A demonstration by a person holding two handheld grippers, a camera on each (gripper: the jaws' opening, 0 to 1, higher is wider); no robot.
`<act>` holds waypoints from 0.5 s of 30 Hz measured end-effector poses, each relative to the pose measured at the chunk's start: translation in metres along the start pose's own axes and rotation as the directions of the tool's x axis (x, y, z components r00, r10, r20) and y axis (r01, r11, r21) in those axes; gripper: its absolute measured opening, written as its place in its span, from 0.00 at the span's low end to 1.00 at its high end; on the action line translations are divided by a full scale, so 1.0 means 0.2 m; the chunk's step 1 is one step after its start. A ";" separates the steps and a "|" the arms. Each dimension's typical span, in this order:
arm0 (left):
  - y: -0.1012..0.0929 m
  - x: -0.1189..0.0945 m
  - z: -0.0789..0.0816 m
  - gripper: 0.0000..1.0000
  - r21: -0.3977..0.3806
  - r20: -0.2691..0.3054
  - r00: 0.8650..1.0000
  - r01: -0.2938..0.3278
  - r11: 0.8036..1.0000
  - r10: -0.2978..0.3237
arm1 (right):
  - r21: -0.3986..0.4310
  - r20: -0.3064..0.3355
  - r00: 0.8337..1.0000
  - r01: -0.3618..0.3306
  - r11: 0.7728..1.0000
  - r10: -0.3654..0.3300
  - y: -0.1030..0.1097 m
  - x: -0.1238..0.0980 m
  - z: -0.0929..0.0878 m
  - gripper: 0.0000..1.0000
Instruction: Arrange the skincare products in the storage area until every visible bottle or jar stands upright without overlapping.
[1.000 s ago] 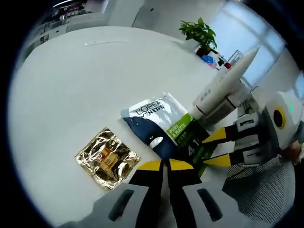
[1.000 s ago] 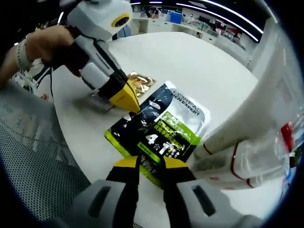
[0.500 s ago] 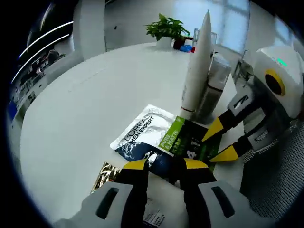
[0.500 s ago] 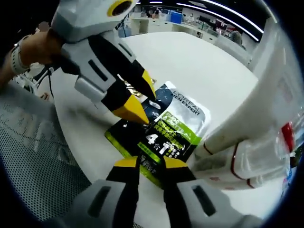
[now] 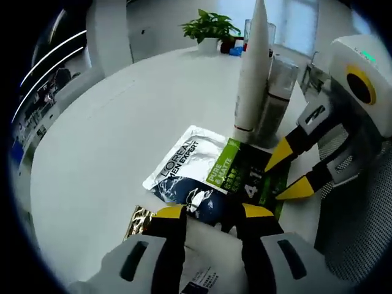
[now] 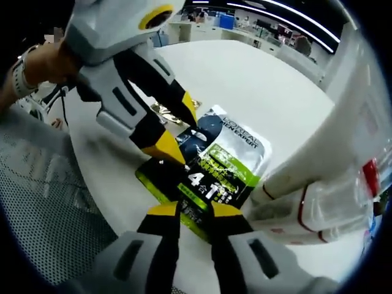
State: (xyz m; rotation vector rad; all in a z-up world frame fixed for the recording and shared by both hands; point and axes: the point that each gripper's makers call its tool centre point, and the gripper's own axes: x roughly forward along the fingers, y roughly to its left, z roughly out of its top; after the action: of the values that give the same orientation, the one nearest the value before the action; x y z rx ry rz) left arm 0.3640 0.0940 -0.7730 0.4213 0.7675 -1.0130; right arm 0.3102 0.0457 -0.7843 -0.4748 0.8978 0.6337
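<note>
Crowding is the main risk: both grippers work the same flat L'Oreal sachet [image 5: 211,180] on the white table [image 5: 98,141], and it lies just beside the upright white tube [image 5: 251,67] and the grey bottle [image 5: 272,98] behind it. The right gripper [image 6: 195,209] has its jaws narrow, w/ the sachet's green edge between the tips, so it looks pinched, tho contact isn't certain. The left gripper [image 5: 208,211] has its jaws apart, tips over the sachet's dark end, holding nothing I can confirm. If the two pull in diff directions the sachet could tear or slip; if it's dragged toward the bottles, it could knock the tall tube, which looks top-heavy and prob tips easily. Lifting it fast might also sweep the gold foil packet [image 5: 139,217] lying near the left jaws. The left gripper view gives the tube & bottle standing clear and upright, plus a potted plant [image 5: 211,27] far back. The right gripper view gives the person's hand [image 6: 46,61] on the left tool, a mesh surface [image 6: 43,202] at the table edge, and the bottles only as a blurred close mass.
</note>
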 end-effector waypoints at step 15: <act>-0.03 -0.47 0.19 0.54 -0.087 0.225 0.957 -0.167 0.982 0.183 | 0.011 -0.001 1.000 0.021 1.000 -0.021 -0.01 0.00 0.00 0.24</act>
State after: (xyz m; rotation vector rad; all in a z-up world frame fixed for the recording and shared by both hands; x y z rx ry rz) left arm 0.3436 0.1229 -0.6784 0.3006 0.5423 -0.8500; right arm 0.3121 0.0439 -0.7829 -0.4737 0.8961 0.6090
